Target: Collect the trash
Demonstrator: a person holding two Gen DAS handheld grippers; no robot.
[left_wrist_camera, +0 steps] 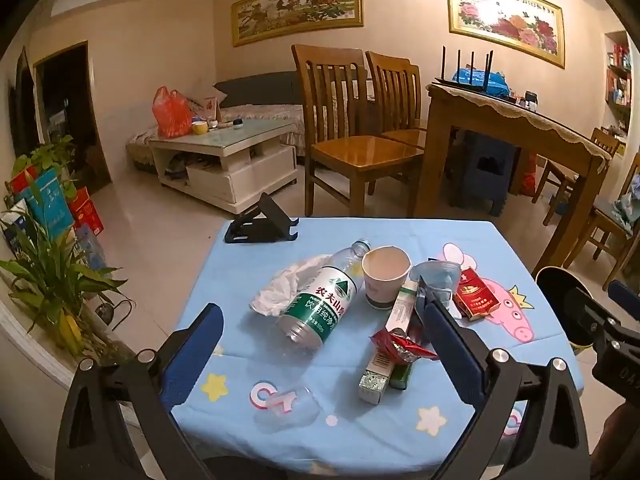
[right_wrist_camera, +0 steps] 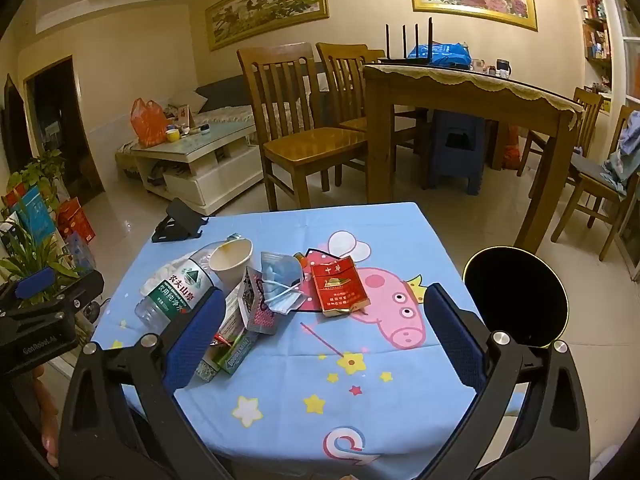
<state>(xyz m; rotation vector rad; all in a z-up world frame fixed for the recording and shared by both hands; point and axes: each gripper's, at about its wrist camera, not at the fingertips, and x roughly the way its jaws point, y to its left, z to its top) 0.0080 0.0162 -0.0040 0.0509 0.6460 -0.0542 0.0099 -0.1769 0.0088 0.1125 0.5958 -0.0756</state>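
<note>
Trash is seen heaped on the bench (right_wrist_camera: 280,412), which is covered by a blue cartoon cloth. Beside the bench's right edge, on the floor, a black round bin (right_wrist_camera: 516,296) with a gold rim is seen. Among the litter, a clear water bottle (left_wrist_camera: 320,300) with a green label is laid on its side, touching a crumpled tissue (left_wrist_camera: 280,284) on its left. Just right of the bottle a paper cup (left_wrist_camera: 382,276) is tilted, its mouth open toward the camera. A long carton (left_wrist_camera: 390,340) is laid in front of the cup, with a red wrapper (left_wrist_camera: 400,346) across it. A red cigarette pack (right_wrist_camera: 340,290) is laid flat on the pink pig print, beside a blue face mask (right_wrist_camera: 282,284). The left gripper (left_wrist_camera: 320,356) is held wide apart above the litter, nothing grasped. The right gripper (right_wrist_camera: 320,342) is likewise spread wide and empty.
</note>
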